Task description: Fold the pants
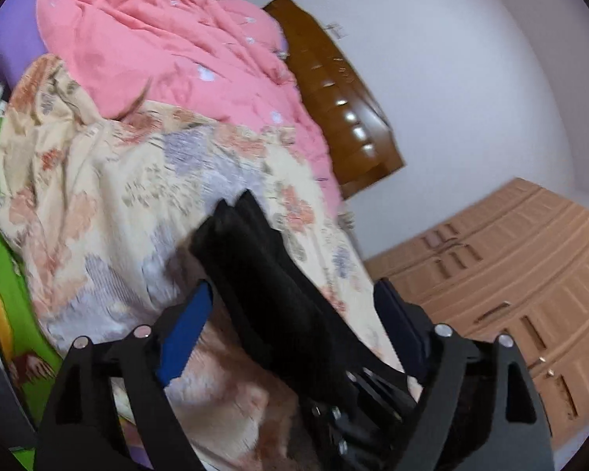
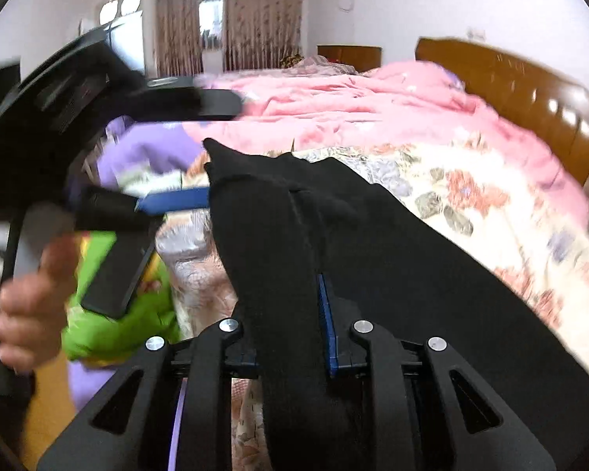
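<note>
Black pants (image 2: 294,235) clamped in right gripper (image 2: 290,337), left gripper (image 1: 294,310) spread wide

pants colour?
Plain black pants; clearest in the right wrist view.

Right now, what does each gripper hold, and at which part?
The right gripper clamps the black pants at a bunched edge. The left gripper is open around them, holding nothing.

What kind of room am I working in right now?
Most likely a home bedroom: a bed with a wooden headboard and pink quilt, curtained windows behind it, and a wardrobe along one wall.
</note>
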A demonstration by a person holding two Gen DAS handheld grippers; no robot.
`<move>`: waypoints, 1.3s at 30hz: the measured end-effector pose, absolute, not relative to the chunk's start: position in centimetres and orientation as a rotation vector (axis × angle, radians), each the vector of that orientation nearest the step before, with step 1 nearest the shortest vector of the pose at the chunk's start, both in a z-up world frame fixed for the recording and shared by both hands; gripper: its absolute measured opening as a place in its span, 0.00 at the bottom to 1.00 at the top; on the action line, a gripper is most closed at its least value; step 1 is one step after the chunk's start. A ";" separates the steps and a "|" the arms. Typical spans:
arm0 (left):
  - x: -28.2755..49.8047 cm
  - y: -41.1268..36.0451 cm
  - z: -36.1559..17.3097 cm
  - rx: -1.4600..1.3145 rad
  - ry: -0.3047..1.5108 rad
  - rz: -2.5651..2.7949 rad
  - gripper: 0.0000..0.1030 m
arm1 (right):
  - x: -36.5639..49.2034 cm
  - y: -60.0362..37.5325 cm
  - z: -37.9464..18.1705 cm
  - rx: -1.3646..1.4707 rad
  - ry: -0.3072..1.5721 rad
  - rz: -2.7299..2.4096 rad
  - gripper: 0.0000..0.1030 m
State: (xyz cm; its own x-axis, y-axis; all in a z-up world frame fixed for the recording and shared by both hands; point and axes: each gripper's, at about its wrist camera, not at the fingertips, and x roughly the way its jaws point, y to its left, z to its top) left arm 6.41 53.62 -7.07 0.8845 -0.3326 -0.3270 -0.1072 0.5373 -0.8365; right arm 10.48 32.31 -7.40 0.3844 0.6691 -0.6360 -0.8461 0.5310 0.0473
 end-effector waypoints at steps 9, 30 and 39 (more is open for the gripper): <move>9.5 51.6 -7.6 -1.005 0.548 -0.197 0.84 | 10.4 32.6 -7.4 -0.301 0.668 0.997 0.21; 13.6 49.6 -10.1 -1.019 0.669 -0.137 0.36 | 10.8 31.7 -7.1 -0.256 0.695 1.027 0.31; 12.8 49.3 -9.1 -0.938 0.591 -0.107 0.23 | 11.4 25.9 -6.2 -0.107 0.878 1.134 0.83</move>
